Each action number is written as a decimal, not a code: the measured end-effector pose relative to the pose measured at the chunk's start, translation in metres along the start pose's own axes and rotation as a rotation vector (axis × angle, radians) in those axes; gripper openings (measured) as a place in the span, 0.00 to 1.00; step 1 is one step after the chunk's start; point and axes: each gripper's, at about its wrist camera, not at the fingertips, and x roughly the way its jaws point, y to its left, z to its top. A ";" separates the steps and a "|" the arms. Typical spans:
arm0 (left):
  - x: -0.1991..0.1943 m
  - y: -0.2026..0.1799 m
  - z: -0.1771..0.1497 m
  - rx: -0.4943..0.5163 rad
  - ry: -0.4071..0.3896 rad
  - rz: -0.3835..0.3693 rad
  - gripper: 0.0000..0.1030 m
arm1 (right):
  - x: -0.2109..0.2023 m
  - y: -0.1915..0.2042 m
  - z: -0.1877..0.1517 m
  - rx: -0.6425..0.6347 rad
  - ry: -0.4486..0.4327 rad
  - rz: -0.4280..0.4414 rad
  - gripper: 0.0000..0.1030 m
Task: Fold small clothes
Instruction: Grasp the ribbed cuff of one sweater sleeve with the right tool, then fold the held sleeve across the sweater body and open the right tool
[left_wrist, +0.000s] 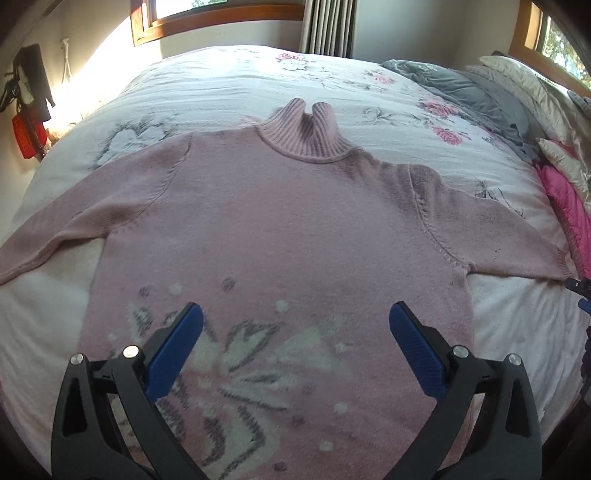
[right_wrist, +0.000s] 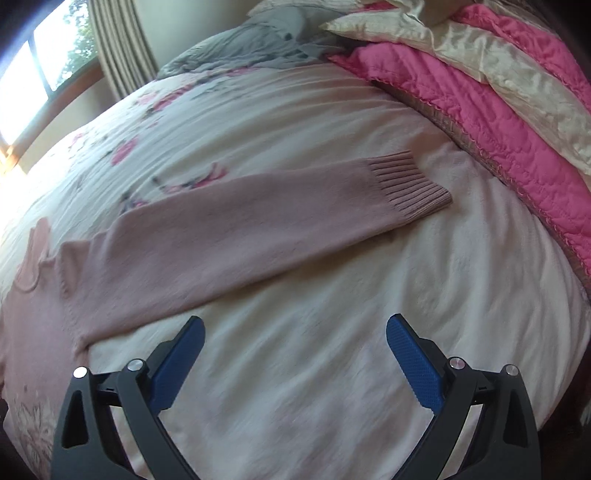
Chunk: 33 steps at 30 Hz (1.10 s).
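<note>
Sunlit white floral bedspread (left_wrist: 229, 85) fills both views, and a pale pink knitted turtleneck sweater (left_wrist: 280, 229) lies flat at frame centre, sleeves spread. Left gripper (left_wrist: 295, 325) hovers over its patterned hem, jaws apart; right gripper (right_wrist: 295, 339) hangs below the ribbed cuff (right_wrist: 410, 184), jaws apart. Bright pink quilted blanket (right_wrist: 498, 122) sits upper right.

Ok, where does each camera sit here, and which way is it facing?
Left wrist: on the left gripper, open above the sweater body, looking up it toward the collar and window.
Right wrist: on the right gripper, open over the bedspread, facing the right sleeve, its cuff, and the pink quilt.
Shared: sweater, bedspread, quilt.
</note>
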 end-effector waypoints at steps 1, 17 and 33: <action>0.005 -0.009 0.007 0.004 -0.001 -0.005 0.97 | 0.012 -0.012 0.013 0.019 0.015 -0.005 0.96; 0.076 -0.066 0.049 0.053 0.018 0.039 0.97 | 0.106 -0.107 0.078 0.275 0.076 0.031 0.79; 0.081 -0.030 0.043 0.034 0.040 0.043 0.97 | 0.064 -0.026 0.060 0.068 -0.085 0.226 0.12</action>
